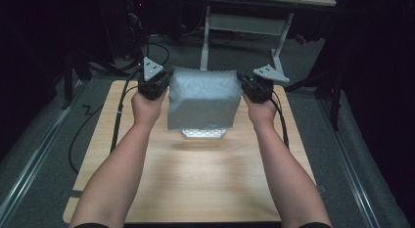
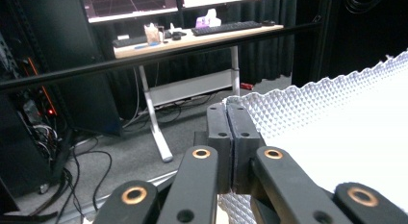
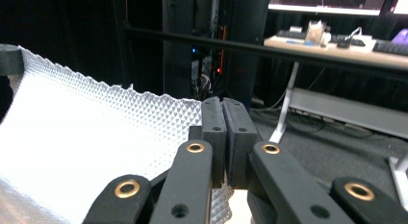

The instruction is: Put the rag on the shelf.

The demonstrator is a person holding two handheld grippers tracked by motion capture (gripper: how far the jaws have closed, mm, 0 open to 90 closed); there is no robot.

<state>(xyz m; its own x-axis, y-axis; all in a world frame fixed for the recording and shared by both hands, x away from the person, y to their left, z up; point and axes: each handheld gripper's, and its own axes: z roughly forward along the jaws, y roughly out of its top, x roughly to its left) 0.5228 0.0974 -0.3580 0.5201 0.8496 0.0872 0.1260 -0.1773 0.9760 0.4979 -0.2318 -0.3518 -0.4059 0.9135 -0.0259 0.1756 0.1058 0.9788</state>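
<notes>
A white embossed sheet (image 1: 204,98) hangs stretched between my two grippers above the wooden table (image 1: 195,184); its lower part drapes toward me. My left gripper (image 1: 165,84) is shut on the sheet's left upper corner. In the left gripper view the jaws (image 2: 231,113) are pressed together, and the sheet (image 2: 337,123) spreads off to the right. My right gripper (image 1: 243,84) is shut on the right upper corner. In the right gripper view the closed jaws (image 3: 223,106) pinch the sheet (image 3: 86,137), which runs off to the left. Both forearms reach in from the bottom.
A small pale textured item (image 1: 204,133) lies on the table under the hanging sheet, mostly hidden. Beyond the table's far edge stand a white-legged desk (image 1: 244,27) with monitors and a keyboard (image 2: 226,27), a black bar (image 2: 144,60) and floor cables.
</notes>
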